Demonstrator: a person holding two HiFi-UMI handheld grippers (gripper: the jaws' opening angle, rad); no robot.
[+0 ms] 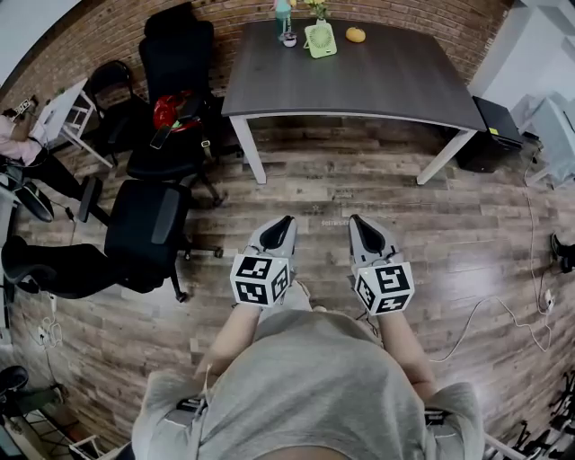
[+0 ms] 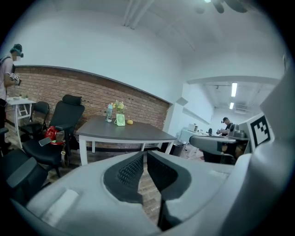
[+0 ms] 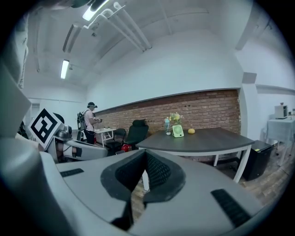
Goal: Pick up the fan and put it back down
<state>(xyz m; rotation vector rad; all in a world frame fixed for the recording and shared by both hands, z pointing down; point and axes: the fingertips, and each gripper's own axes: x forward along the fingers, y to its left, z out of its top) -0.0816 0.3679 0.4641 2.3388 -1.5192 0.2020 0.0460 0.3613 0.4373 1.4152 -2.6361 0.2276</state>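
Observation:
A small light-green fan point(image 1: 320, 39) stands upright at the far edge of the dark grey table point(image 1: 359, 85); it also shows as the fan point(image 2: 120, 120) and the fan point(image 3: 178, 131) in the two gripper views. Both grippers are held well short of the table, over the wooden floor. My left gripper point(image 1: 286, 221) is shut with nothing between its jaws, and so is my right gripper point(image 1: 356, 220). Their pads meet at the left gripper point(image 2: 145, 154) tip and the right gripper point(image 3: 144, 154) tip.
On the table beside the fan stand a bottle point(image 1: 283, 16), a flower vase point(image 1: 316, 9) and an orange fruit point(image 1: 356, 35). Black office chairs point(image 1: 171, 99) stand to the table's left, a black bin point(image 1: 492, 135) to its right. A person point(image 3: 89, 122) stands by a white side table.

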